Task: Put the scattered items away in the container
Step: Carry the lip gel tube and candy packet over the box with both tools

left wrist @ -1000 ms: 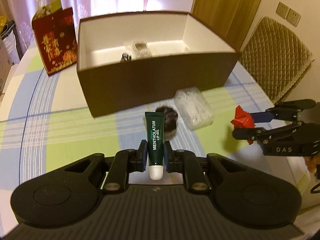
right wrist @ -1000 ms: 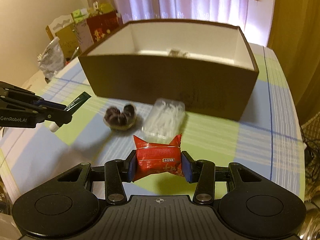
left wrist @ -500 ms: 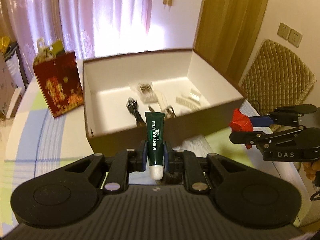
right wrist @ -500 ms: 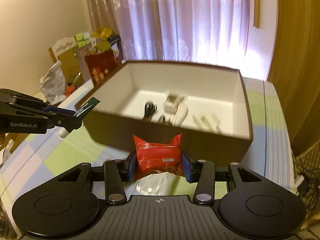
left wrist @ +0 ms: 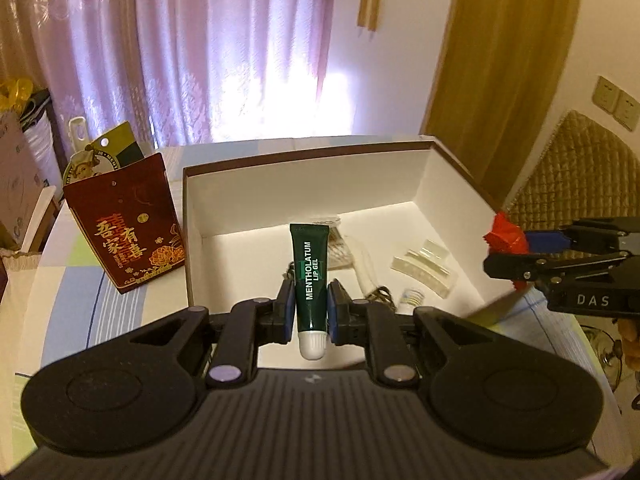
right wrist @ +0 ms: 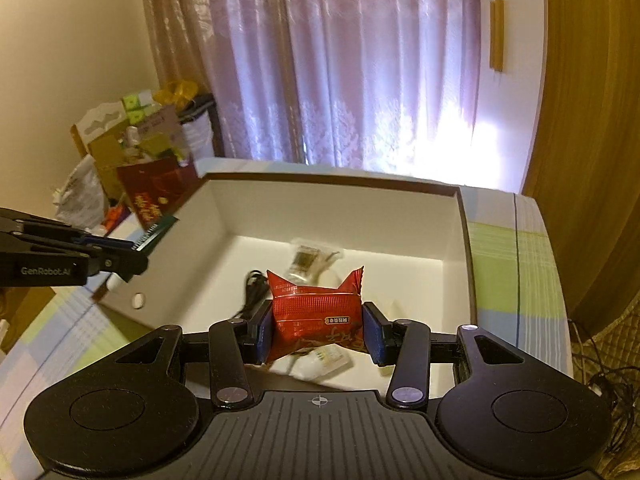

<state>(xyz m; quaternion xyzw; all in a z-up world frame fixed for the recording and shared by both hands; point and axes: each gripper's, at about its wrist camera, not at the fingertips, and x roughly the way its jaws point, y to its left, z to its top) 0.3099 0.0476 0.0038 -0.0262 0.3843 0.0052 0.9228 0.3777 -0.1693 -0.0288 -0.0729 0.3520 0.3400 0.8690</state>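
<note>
Two claws pinch: left claw (left wrist: pixel 310 312) a glossy tube (left wrist: pixel 311 276), right claw (right wrist: pixel 318 334) a crinkled foil packet (right wrist: pixel 316 314).

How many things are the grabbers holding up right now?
2. The left gripper pinches a green lip gel tube; the right gripper pinches a red snack packet. Both are over the box.

Box (left wrist: pixel 192 256), red bag (left wrist: pixel 128 236) on checked tablecloth (left wrist: pixel 80 280)
</note>
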